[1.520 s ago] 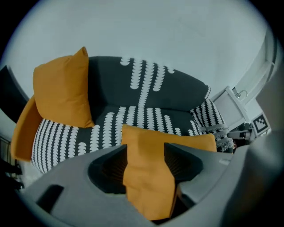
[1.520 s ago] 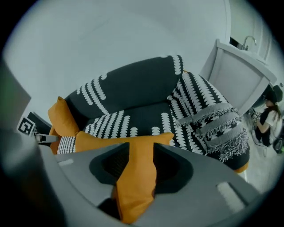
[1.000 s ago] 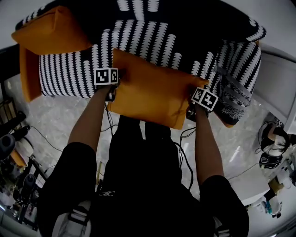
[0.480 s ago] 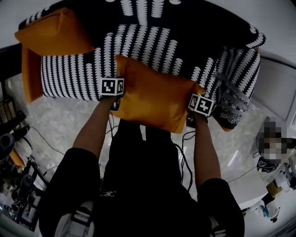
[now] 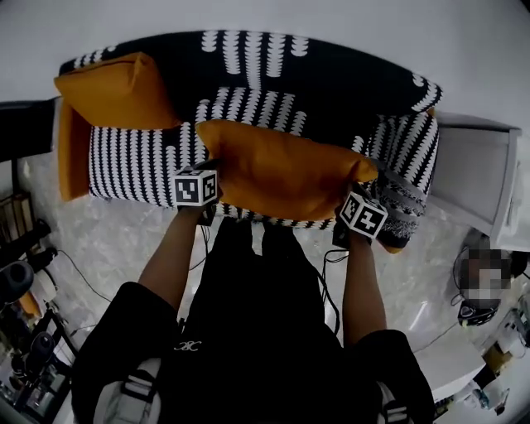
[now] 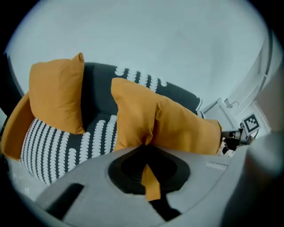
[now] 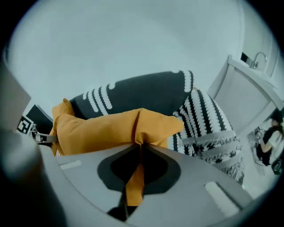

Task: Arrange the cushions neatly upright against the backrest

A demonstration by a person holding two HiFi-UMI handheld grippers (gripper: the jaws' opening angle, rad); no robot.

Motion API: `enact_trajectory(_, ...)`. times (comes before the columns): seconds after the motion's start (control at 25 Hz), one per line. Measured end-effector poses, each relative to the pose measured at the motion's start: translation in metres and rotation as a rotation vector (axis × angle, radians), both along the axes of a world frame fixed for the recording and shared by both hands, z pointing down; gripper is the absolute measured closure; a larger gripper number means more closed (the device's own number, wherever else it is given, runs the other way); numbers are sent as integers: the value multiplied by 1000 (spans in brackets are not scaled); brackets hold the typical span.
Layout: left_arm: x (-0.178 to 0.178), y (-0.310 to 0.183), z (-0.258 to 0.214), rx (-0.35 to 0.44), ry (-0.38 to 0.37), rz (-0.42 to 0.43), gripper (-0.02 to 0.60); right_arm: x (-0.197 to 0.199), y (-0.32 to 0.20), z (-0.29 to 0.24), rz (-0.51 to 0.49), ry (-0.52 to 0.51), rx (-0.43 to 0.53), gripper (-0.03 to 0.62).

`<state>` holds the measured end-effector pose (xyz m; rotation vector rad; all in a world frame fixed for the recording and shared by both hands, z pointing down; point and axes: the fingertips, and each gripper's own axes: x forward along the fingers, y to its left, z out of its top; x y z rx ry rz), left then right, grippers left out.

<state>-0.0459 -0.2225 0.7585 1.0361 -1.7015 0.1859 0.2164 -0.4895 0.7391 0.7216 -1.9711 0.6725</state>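
Two gripper views alone show cushion (image 6: 177,128) pinched.

a black sofa (image 5: 331,83) with white patterning stands against a plain pale wall (image 5: 265,15). the floor (image 5: 116,240) is grey marbled stone. a white cabinet (image 5: 472,166) stands just beside the sofa, at the head view's right.

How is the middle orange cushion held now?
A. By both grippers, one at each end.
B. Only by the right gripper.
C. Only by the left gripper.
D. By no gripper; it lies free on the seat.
A: the left gripper pinches orange fabric at one end of the cushion, and the right gripper, whose jaws have just been closing, pinches fabric at the other end.
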Motion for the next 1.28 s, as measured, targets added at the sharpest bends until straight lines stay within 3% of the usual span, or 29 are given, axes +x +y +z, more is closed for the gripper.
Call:
enact_trajectory(0.16,-32,-38,-42,98,-64,-33,568,-43,-48,-56,-16,-108,117,571)
enact_trajectory(0.32,-63,-73,-69,145,-111,-48,568,-80,-90,-94,-38,-168,196,571)
enact_trajectory(0.6,-104,-128,-85,191,-171,-50,568,-116,-141,-103,-50,-216,239,571)
enact_trajectory(0.72,-115,-143,-76,186,-171,-40,568,-127,-157,-91,-50,-245,252,569)
enact_trajectory(1.28,-117,-152,12,43,-126,-8,566,-143,-182,-4,-81,-124,205,562)
